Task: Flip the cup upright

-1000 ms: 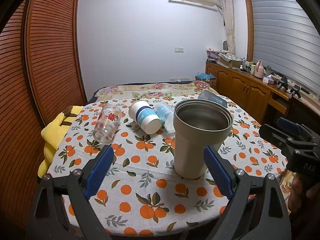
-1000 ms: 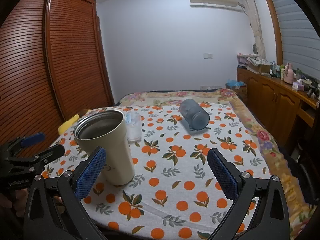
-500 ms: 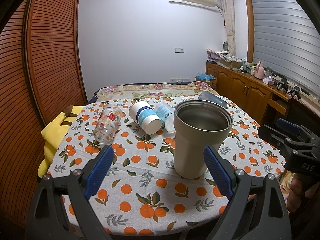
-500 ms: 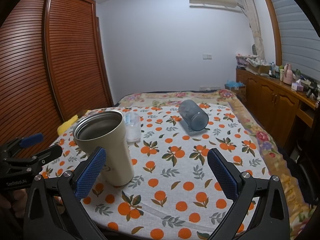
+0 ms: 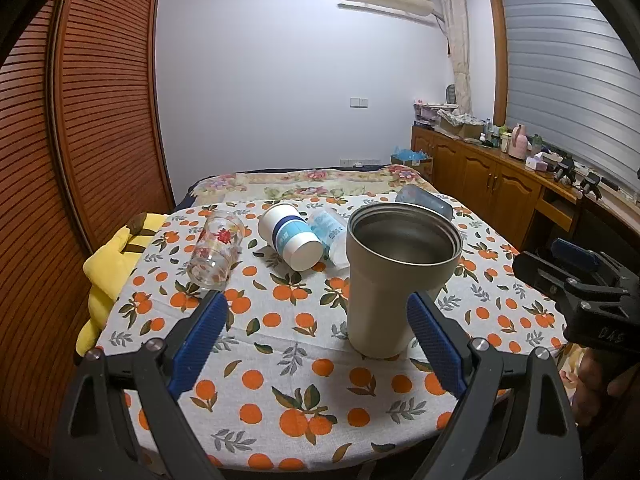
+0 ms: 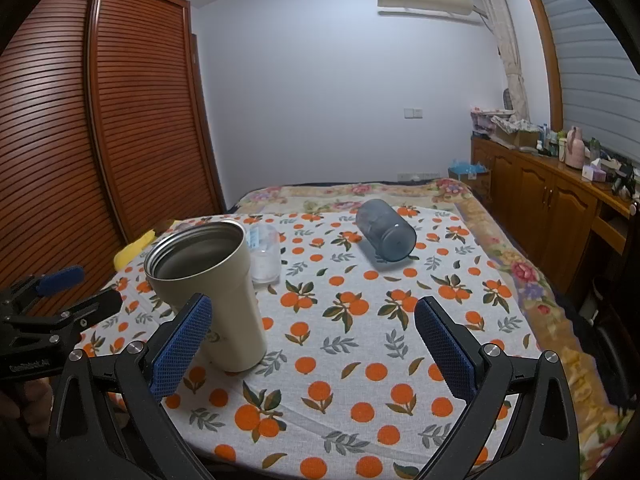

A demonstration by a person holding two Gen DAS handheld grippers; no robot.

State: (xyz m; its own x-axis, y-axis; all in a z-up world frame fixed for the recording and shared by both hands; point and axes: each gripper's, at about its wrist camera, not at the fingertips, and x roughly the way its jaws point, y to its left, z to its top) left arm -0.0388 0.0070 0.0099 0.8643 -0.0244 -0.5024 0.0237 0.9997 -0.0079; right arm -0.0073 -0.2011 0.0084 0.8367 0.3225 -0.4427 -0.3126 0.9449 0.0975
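Observation:
A beige steel tumbler (image 5: 394, 276) stands upright on the orange-print tablecloth (image 5: 280, 360); it also shows in the right wrist view (image 6: 216, 292). Several cups lie on their sides: a flowered glass (image 5: 216, 250), a white cup with a blue band (image 5: 290, 236), a clear plastic cup (image 5: 330, 236) (image 6: 264, 258), and a dark blue glass (image 6: 386, 232) (image 5: 424, 202). My left gripper (image 5: 318, 344) is open and empty, just in front of the tumbler. My right gripper (image 6: 314, 346) is open and empty, to the tumbler's right.
A yellow cloth (image 5: 108, 268) hangs at the table's left edge. A slatted wooden wardrobe (image 5: 80, 120) stands on the left. A bed (image 6: 360, 194) lies behind the table. A wooden sideboard (image 5: 500, 188) runs along the right wall.
Almost nothing has changed. Both grippers have stayed open with only a slight drift of view.

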